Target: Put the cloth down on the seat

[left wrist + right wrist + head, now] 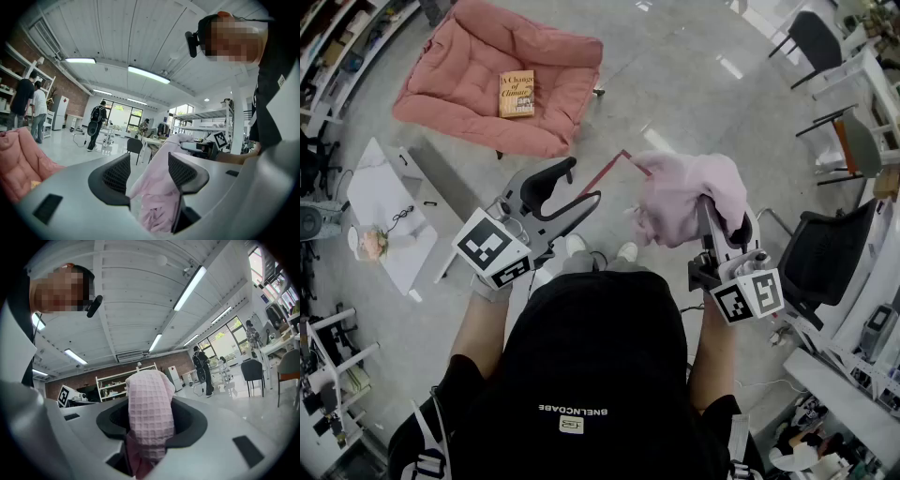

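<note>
Presently carrying: right gripper (724, 223) clamps pink cloth (684, 192), left gripper (579, 183) gapes empty; next, likely approach seat (459, 84).

The grey polished floor (694, 84) carries a pink cushioned seat (469, 103), with a book (517, 94) lying flat near its middle (cover up). Nearby stands a white table (375, 187) with a dark cable (401, 217) on top. A red tape line (609, 167) marks the floor.

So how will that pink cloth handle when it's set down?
Probably floppy: the cloth bunches and droops around the right tool. Likely light, since one pinch carries it. Its waffle weave should resist slipping.
</note>
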Demonstrator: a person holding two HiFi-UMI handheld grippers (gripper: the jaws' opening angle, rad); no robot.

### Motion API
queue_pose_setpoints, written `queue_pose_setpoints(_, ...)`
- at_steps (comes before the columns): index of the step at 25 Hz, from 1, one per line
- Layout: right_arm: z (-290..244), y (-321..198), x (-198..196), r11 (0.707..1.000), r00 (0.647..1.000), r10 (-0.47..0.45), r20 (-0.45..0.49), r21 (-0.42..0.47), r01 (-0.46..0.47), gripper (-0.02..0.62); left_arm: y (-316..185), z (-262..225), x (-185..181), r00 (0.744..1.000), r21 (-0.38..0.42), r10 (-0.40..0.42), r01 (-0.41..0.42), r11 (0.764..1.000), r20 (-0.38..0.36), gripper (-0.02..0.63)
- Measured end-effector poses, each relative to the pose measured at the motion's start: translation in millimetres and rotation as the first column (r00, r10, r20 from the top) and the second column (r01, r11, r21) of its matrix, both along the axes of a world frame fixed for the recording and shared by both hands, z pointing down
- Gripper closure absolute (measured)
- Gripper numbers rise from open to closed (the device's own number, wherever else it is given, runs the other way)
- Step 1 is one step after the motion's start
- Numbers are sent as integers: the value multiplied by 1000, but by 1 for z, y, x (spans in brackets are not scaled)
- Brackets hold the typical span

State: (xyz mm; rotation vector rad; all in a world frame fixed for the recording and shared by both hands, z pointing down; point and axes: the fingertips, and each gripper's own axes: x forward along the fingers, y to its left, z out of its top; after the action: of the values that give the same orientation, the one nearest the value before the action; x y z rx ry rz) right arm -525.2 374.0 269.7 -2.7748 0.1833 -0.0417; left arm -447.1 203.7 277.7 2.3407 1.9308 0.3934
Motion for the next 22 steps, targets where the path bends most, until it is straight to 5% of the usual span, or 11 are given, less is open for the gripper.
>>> queue_pose_setpoints(22, -4, -27, 32, 1000, 999, 3, 32, 11, -3, 393, -63, 2, 36, 998, -12, -66, 66, 998, 12, 342)
